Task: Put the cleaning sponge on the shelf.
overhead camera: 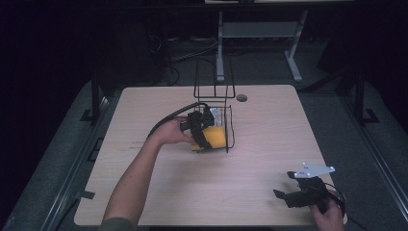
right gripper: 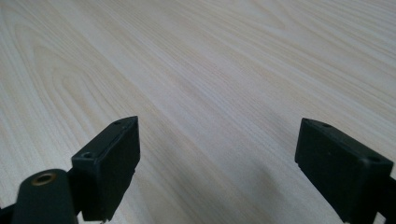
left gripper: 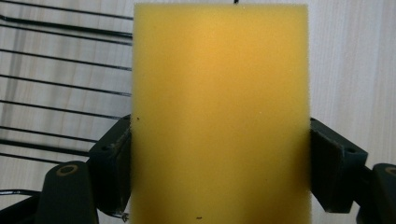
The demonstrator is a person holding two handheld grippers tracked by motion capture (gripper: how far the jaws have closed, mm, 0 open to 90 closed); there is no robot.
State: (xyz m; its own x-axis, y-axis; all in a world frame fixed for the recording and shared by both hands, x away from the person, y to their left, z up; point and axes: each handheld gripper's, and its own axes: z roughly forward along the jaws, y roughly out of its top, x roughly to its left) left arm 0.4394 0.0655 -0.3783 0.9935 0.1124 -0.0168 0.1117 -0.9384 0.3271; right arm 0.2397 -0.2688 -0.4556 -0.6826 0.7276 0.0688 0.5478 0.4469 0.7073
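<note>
R gripper [overhead camera: 288,188] sits nearest the high cam, at the near R corner of the table [overhead camera: 269,125], held in my R hand [overhead camera: 329,214]; its grey 3-cornered plate [overhead camera: 315,170] is on top. In the R gripper view I see its jaws wide apart w/ bare wood grain between them, nothing held. Largest item down: the table, pale wood, w/ a small round grommet [overhead camera: 241,97] near the far edge. Next, the black wire basket [overhead camera: 230,126], standing mid-table toward the far side, tall handle loop up. L gripper [overhead camera: 204,137] is at the basket's near-L side, cable trailing back over my L hand [overhead camera: 171,134]. Yellow sponge [left gripper: 219,112] is pinched between the L jaws, both pads pressed on its long sides. From the high cam the sponge [overhead camera: 214,138] looks to be at the basket's near end; can't tell if inside the wires or just against them.
</note>
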